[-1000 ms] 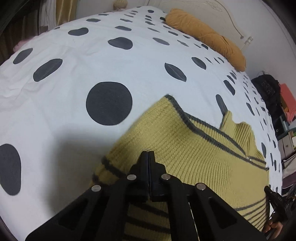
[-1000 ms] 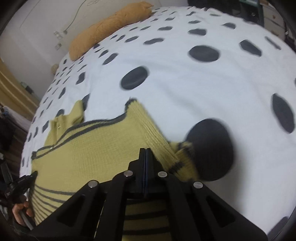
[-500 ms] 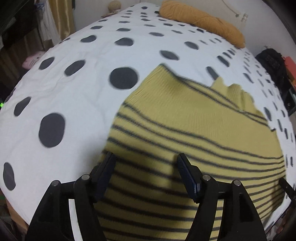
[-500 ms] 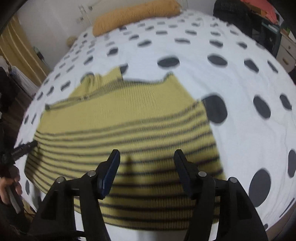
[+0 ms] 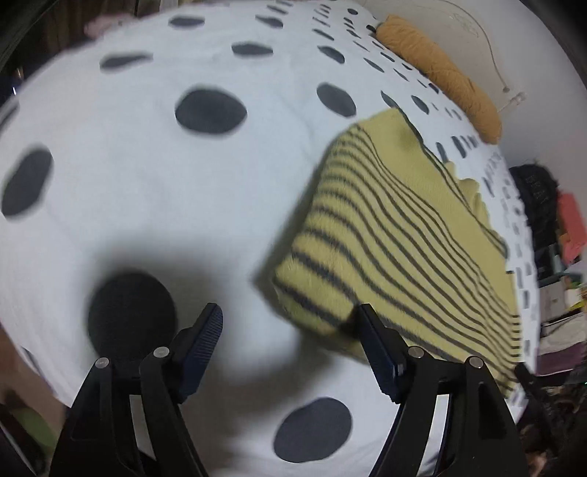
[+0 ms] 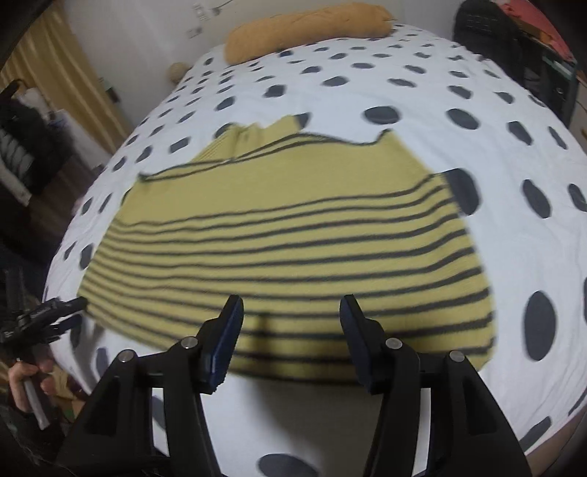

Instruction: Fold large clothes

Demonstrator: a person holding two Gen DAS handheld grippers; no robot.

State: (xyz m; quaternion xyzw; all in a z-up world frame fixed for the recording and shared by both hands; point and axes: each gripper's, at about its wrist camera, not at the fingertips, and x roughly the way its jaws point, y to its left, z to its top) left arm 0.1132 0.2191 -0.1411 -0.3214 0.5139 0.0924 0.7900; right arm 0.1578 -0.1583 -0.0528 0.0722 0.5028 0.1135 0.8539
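Note:
A yellow knitted sweater with dark stripes (image 6: 293, 235) lies flat and folded on the white bed cover with dark dots (image 6: 422, 91). In the left wrist view the sweater (image 5: 396, 235) lies to the right. My left gripper (image 5: 290, 319) is open and empty, held above the cover beside the sweater's near left corner. My right gripper (image 6: 291, 308) is open and empty, held above the sweater's near hem. The left gripper also shows at the left edge of the right wrist view (image 6: 47, 315).
An orange bolster pillow (image 6: 304, 29) lies at the head of the bed, also in the left wrist view (image 5: 447, 73). A dark bag (image 6: 488, 33) and shelves with clutter (image 5: 561, 264) stand beside the bed. Yellow curtains (image 6: 73, 88) hang on the other side.
Both grippers were shut on the sweater a second ago, then opened and let it go. Both have drawn back toward the near edge, and the left one has swung left off the sweater.

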